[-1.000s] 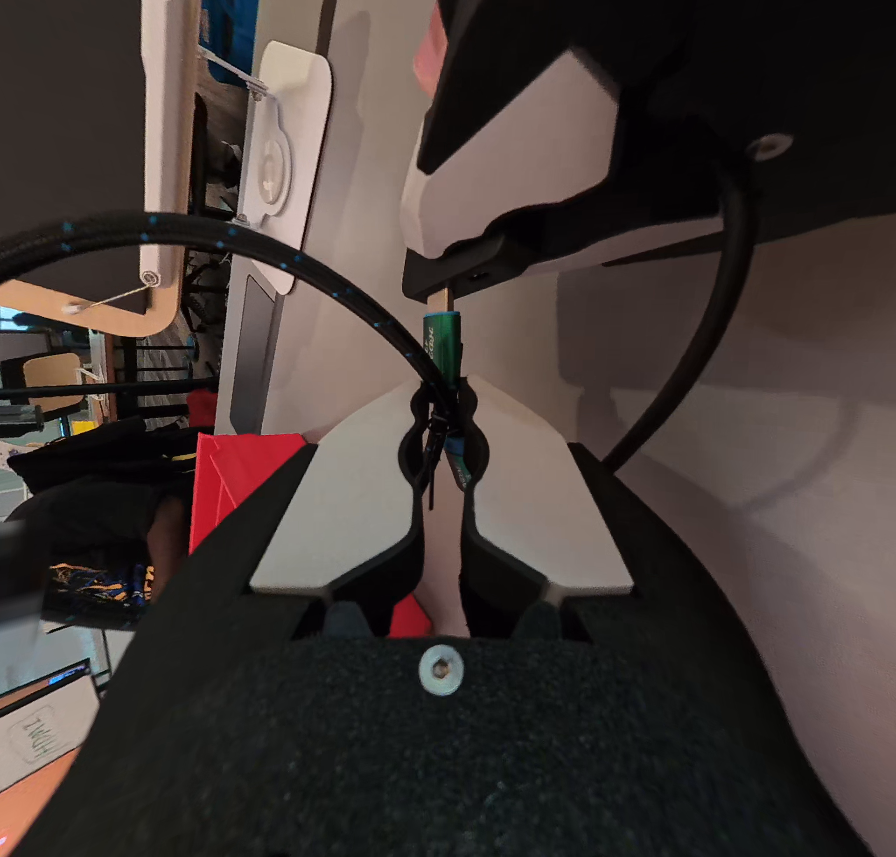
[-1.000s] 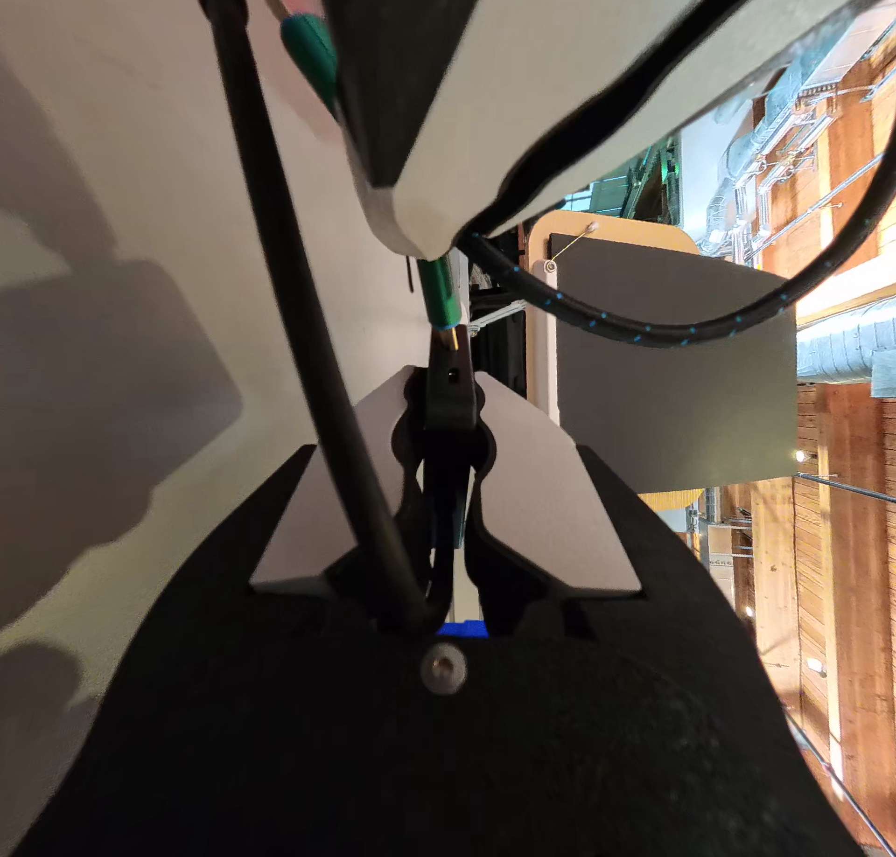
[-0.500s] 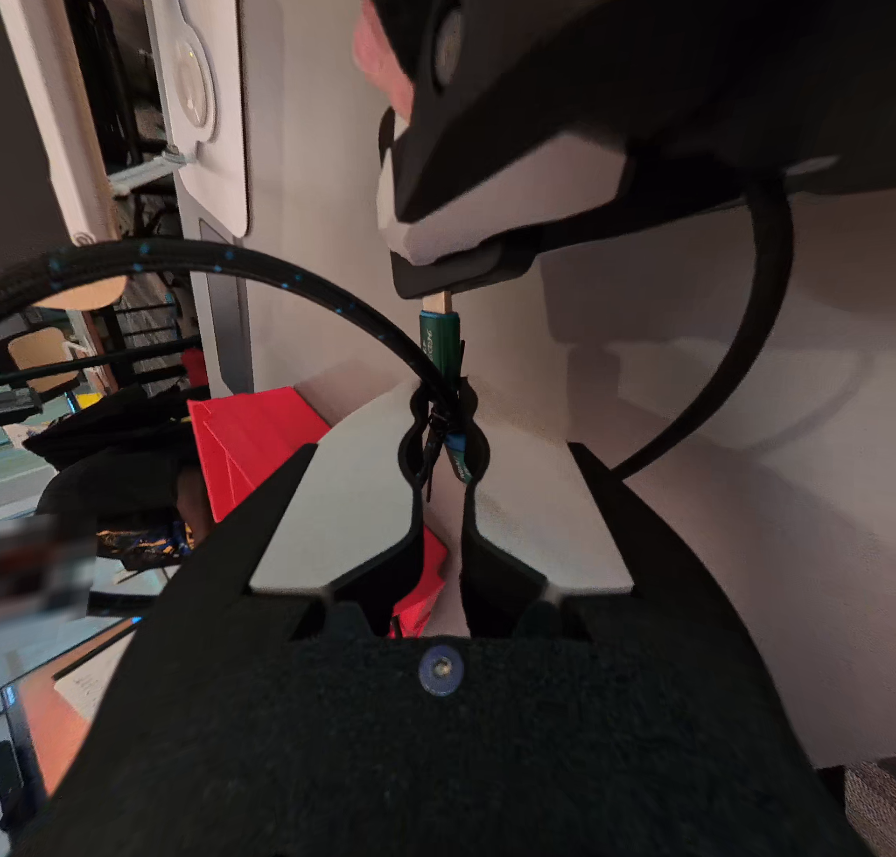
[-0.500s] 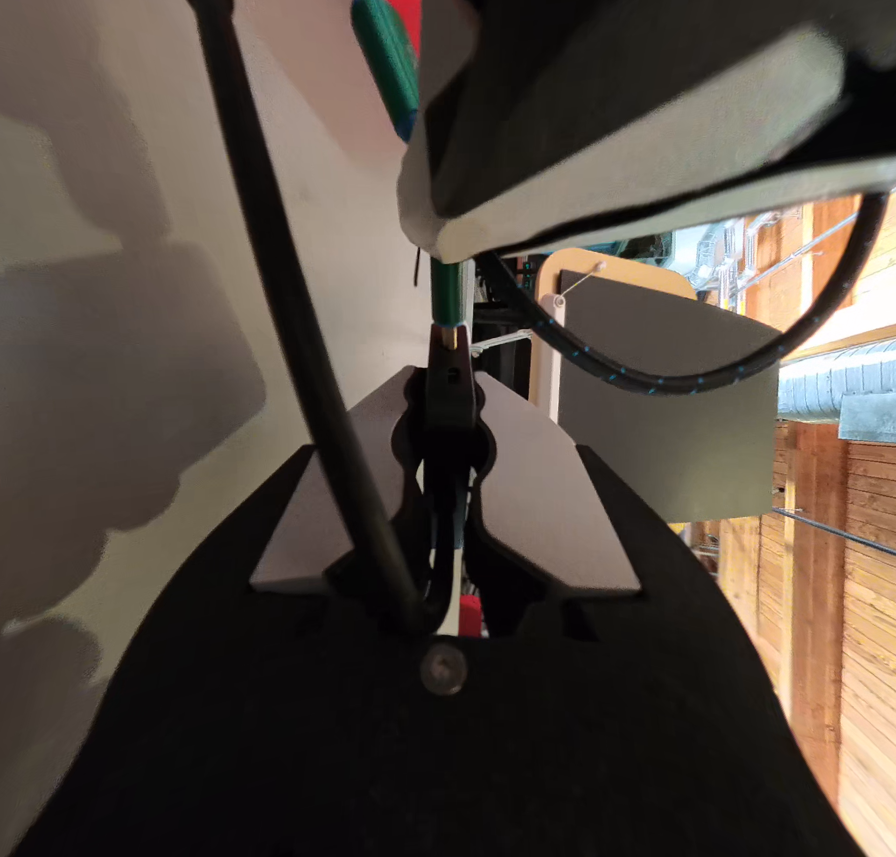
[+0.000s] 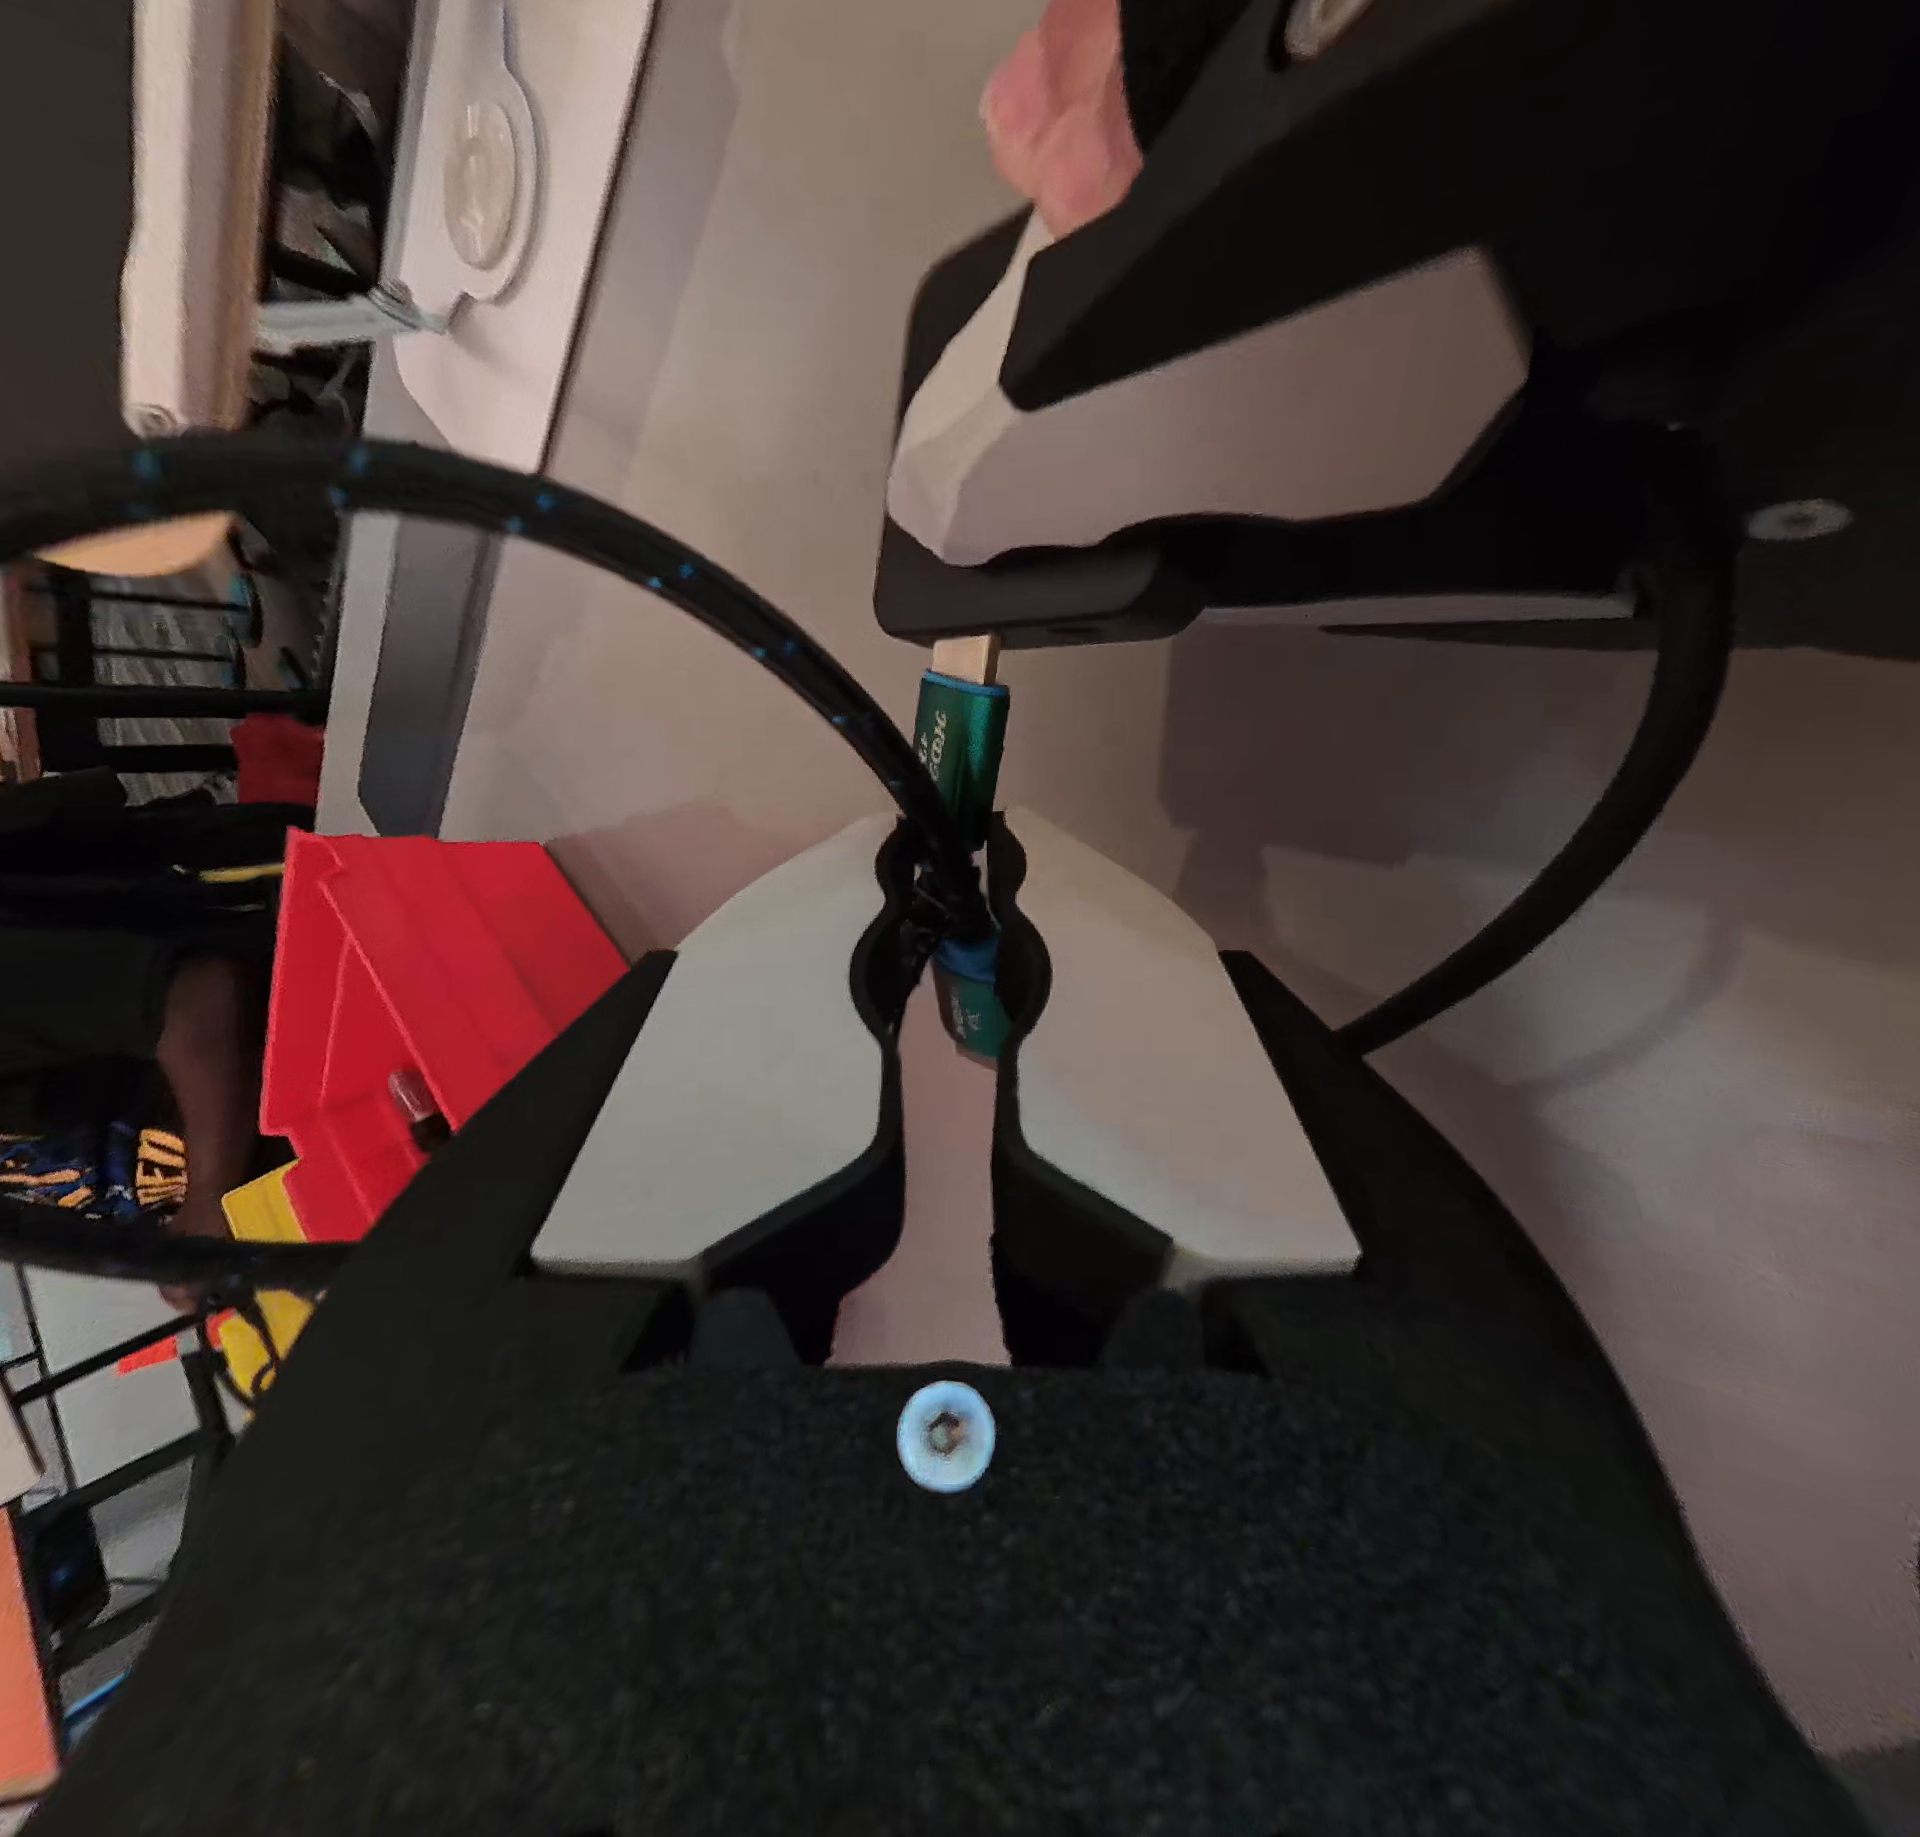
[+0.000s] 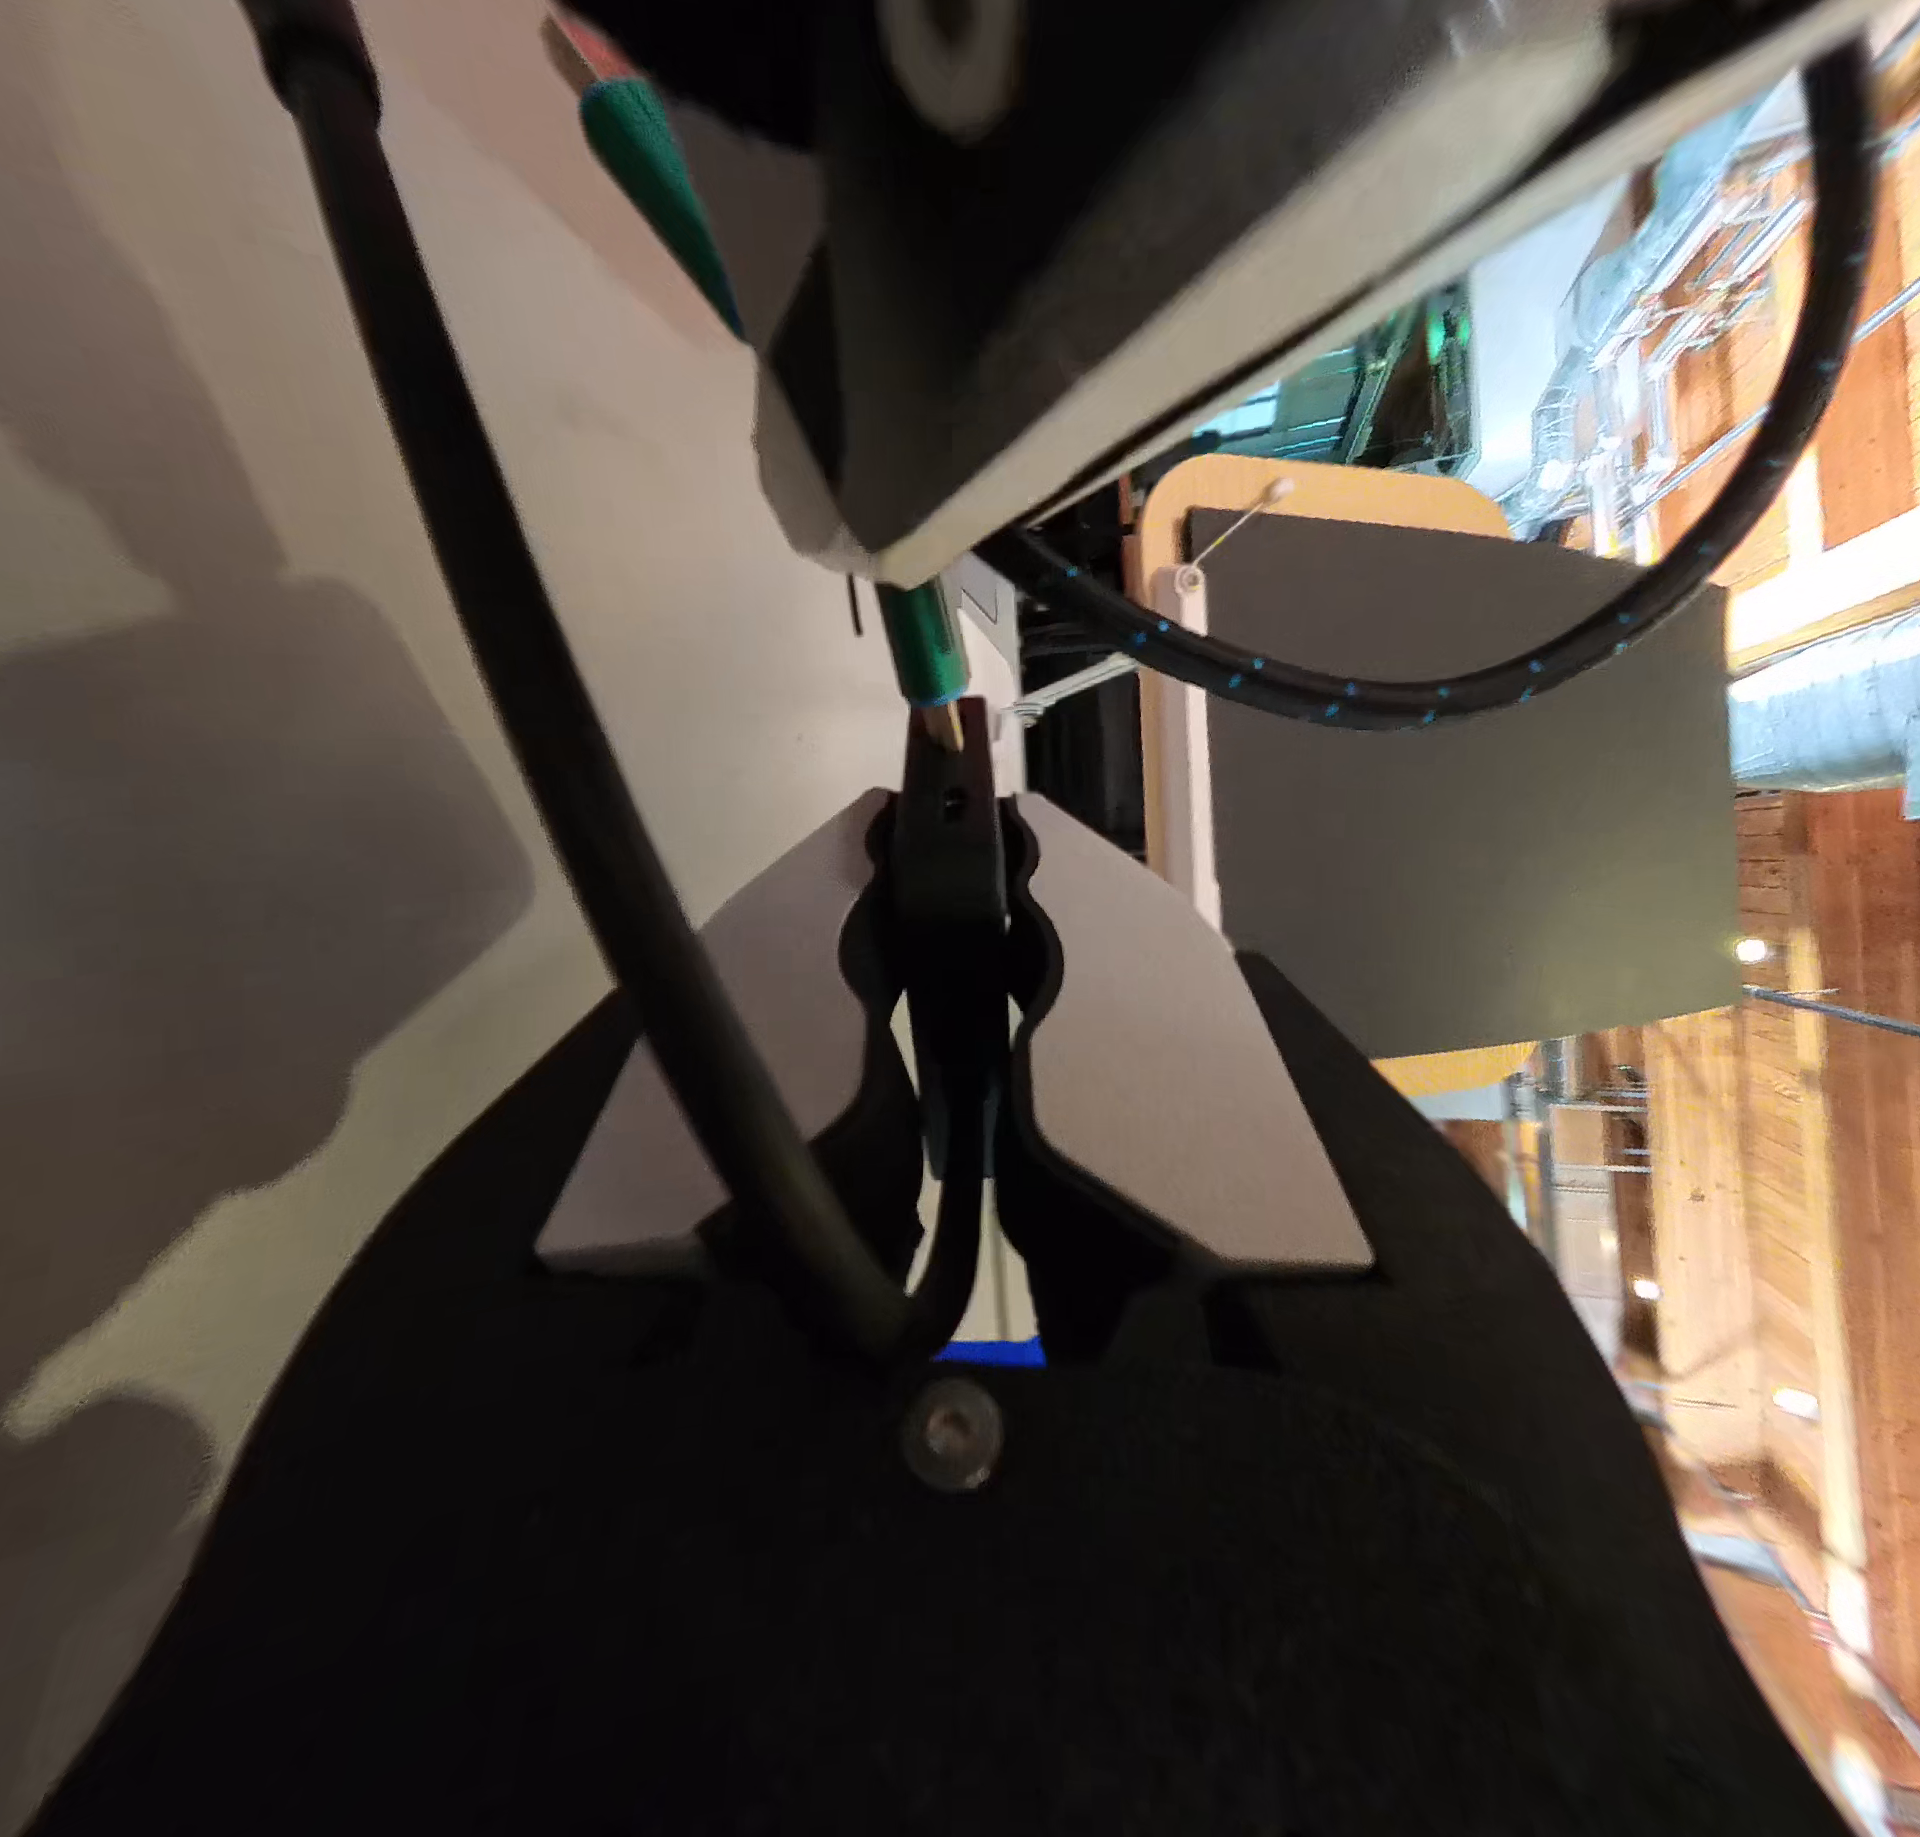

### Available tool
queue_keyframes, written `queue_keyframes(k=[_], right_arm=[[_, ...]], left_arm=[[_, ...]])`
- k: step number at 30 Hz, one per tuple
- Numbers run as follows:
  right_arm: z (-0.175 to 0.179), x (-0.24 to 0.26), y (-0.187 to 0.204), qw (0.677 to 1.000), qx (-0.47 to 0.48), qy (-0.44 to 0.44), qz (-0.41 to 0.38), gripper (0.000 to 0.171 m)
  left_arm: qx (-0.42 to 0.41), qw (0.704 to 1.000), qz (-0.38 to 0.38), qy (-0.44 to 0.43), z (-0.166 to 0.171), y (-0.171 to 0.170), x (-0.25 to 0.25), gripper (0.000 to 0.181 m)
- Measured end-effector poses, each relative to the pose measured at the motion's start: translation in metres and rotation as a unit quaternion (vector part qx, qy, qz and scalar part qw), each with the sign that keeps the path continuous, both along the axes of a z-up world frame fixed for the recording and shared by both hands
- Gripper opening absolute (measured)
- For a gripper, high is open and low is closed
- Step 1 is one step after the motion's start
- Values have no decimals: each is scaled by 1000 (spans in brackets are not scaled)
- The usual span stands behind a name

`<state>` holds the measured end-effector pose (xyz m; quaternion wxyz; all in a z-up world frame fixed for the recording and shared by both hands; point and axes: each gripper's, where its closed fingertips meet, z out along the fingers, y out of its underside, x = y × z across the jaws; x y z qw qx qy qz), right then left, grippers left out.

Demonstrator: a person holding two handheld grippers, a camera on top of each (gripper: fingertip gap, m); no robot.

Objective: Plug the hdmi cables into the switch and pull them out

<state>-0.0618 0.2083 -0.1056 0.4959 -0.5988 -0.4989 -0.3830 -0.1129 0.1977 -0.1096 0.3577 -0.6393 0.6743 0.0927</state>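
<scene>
- Left wrist view, far left: a black braided cable (image 5: 582, 530) with blue flecks is looping across the upper left of the frame and running down to the centre.
- Lower left: a red bin (image 5: 416, 977) is sitting on the white table (image 5: 1662, 1216), with a yellow one just below it.
- Centre: the left gripper (image 5: 951, 914) is clamping its jaws together on the green plug (image 5: 958, 748) of the braided cable. The plug is pointing up the frame.
- Just above centre: the gold tip of the plug is entering the edge of the black switch (image 5: 1039, 608); part of the tip is showing outside the port.
- Upper right: the right gripper (image 5: 1195, 540) is pinching the switch between its fingers. A smooth black cable (image 5: 1621, 831) is curving down the right side.
- Right wrist view, left: the smooth black cable (image 6: 499, 644) is crossing the frame diagonally.
- Centre: the right gripper (image 6: 951, 852) is squeezing the switch (image 6: 951, 852), seen edge-on.
- Above centre: the green plug (image 6: 925, 644) is meeting the top of the switch.
- Right: the braided cable (image 6: 1455, 686) is sagging in front of a dark panel (image 6: 1455, 800).
</scene>
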Motion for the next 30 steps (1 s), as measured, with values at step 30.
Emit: queue_keyframes(k=[30], right_arm=[[26, 12, -6, 976, -9, 211, 58, 15]], left_arm=[[-244, 900, -33, -359, 90, -9, -26, 54]])
